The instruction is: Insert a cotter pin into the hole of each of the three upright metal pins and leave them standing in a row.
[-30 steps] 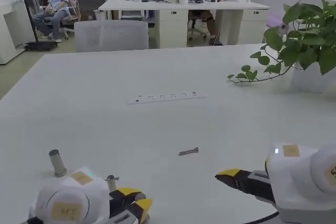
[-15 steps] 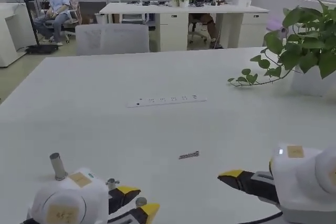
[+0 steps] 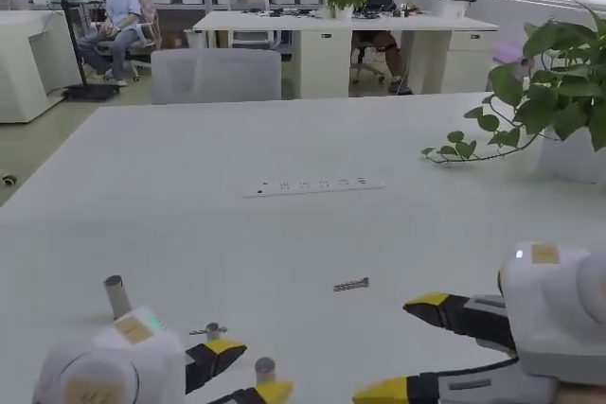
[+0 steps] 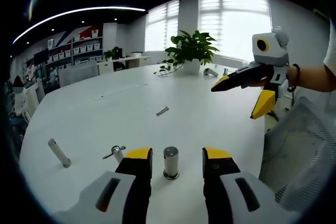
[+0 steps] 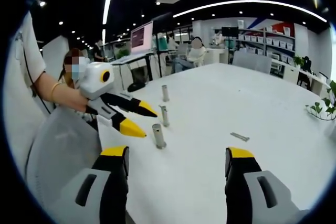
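Three upright metal pins stand near the table's front left. The nearest pin (image 3: 264, 367) (image 4: 170, 162) stands between the jaws of my left gripper (image 3: 242, 375) (image 4: 176, 155), which is open and not touching it. The middle pin (image 3: 214, 332) (image 4: 118, 153) carries a cotter pin through its top. Further left, the third pin (image 3: 115, 295) (image 4: 59, 152) stands bare. A loose cotter pin (image 3: 350, 285) (image 5: 241, 137) lies flat on the table. My right gripper (image 3: 401, 349) (image 5: 177, 155) hovers open to the right of it, holding nothing.
A white power strip (image 3: 312, 185) lies across the table's middle. A potted plant (image 3: 549, 92) stands at the right edge. A grey chair (image 3: 216, 76) is at the table's far side, with desks and seated people beyond.
My left gripper has moved forward so that its jaws flank the nearest pin. The right gripper's jaws have spread apart. The head view has tilted a little.
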Demonstrator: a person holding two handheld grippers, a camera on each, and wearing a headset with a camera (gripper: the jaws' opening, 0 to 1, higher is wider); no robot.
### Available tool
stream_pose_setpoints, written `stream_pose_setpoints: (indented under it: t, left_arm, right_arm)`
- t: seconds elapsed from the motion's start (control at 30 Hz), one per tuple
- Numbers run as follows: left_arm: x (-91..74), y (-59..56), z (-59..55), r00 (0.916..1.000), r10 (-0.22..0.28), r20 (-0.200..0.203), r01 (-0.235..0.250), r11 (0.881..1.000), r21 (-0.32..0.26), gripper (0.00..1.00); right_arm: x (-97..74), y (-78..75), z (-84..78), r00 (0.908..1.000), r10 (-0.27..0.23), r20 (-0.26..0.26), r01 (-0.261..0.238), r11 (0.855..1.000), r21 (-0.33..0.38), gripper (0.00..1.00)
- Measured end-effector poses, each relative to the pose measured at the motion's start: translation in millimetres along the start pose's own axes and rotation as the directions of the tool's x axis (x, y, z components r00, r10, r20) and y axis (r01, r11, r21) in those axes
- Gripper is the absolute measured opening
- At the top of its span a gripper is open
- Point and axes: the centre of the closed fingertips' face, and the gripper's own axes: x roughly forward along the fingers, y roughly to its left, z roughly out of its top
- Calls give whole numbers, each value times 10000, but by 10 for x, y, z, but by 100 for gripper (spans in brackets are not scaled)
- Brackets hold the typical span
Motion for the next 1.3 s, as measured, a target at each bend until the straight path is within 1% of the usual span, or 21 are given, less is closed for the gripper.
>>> stream_pose_setpoints:
  t: [0.1,0.3,0.47,0.57,0.63,0.73,0.83,1.0,1.13,1.17,1.23,1.3]
  left_arm:
    - [-31,-9,-25,10000,-11,-46,11,10000,-35,38]
    - [-134,30,-62,9999,137,-34,-138,9995,-294,42]
    - [-225,45,-95,9997,199,-144,-204,9991,-368,47]
    - [-311,61,-117,9996,272,-126,-278,9983,-516,50]
    - [-352,79,-137,9992,351,-202,-364,9970,-683,52]
    - [-401,84,-134,9992,367,-172,-378,9969,-693,53]
    - [-420,96,-139,9988,393,-281,-411,9969,-673,56]
    - [-473,85,-133,9991,342,-237,-359,9967,-725,60]
    - [-520,96,-132,9989,392,-241,-407,9971,-638,64]
    - [-529,100,-133,9989,398,-233,-413,9970,-655,65]
    - [-548,115,-130,9989,424,-202,-438,9963,-733,66]
    - [-562,127,-120,9988,473,-141,-483,9955,-814,69]
  right_arm:
    - [7,-46,16,10000,-21,-67,20,10000,-85,75]
    - [25,-151,46,9997,-34,-243,27,9996,-281,70]
    - [64,-294,43,9983,-152,-566,119,9982,-589,65]
    - [90,-427,58,9967,-285,-754,227,9968,-768,62]
    - [106,-496,68,9958,-340,-853,269,9961,-835,61]
    - [132,-580,85,9944,-378,-987,286,9953,-925,59]
    - [166,-635,99,9937,-378,-1053,272,9946,-1000,57]
    - [248,-687,106,9915,-300,-1269,147,9927,-1199,50]
    - [310,-746,108,9882,-322,-1499,116,9906,-1362,47]
    - [324,-758,107,9875,-307,-1545,92,9904,-1377,47]
    - [356,-834,98,9854,-269,-1684,28,9900,-1412,46]
    - [386,-870,88,9822,-255,-1862,-25,9889,-1485,45]
